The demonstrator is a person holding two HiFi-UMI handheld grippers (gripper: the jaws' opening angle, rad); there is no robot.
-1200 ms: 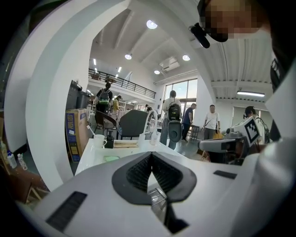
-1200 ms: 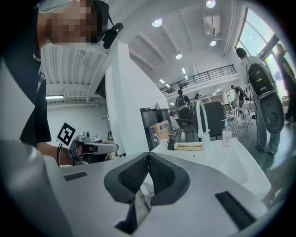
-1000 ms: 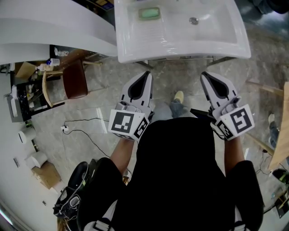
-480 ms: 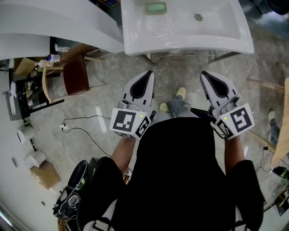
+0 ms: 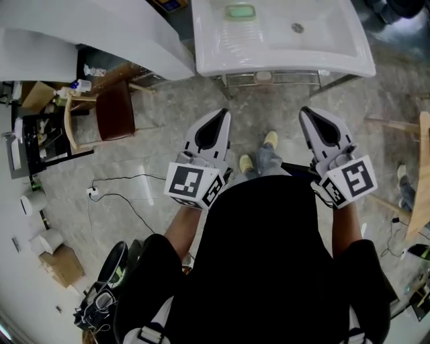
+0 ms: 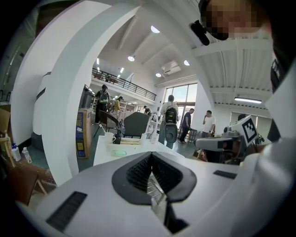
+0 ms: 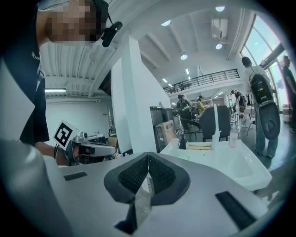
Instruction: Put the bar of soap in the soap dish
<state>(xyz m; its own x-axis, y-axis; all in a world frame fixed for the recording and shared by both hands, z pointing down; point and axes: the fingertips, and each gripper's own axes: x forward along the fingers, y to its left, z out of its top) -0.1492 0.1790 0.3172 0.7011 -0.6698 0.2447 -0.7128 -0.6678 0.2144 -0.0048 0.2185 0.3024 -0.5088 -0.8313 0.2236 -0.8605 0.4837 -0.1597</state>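
The person stands back from the white basin (image 5: 336, 62), both arms held out low over the stone floor (image 5: 154, 134). The left claw (image 5: 221, 115) is pinched fully together with nothing in it, and its own view shows the ribbed pads meeting with no gap. The right claw (image 5: 307, 113) is just the same, closed and empty. The pale green bar of soap (image 5: 240, 11) lies on the ribbed ledge (image 5: 232, 32) at the basin's far left corner, left of the drain (image 5: 297, 27) and well apart from both claws. I cannot make out a soap dish from here. A paler rim around the bar might be one, so the soap may already sit where it belongs, or it may lie bare on the ledge. If the bar does get picked up, the likely trouble is slip. Soap by a sink tends to be wet, and hard pads closing off-centre could squirt it into the bowl or over the near edge. Claws reaching in while shut could also knock it along the ribs.
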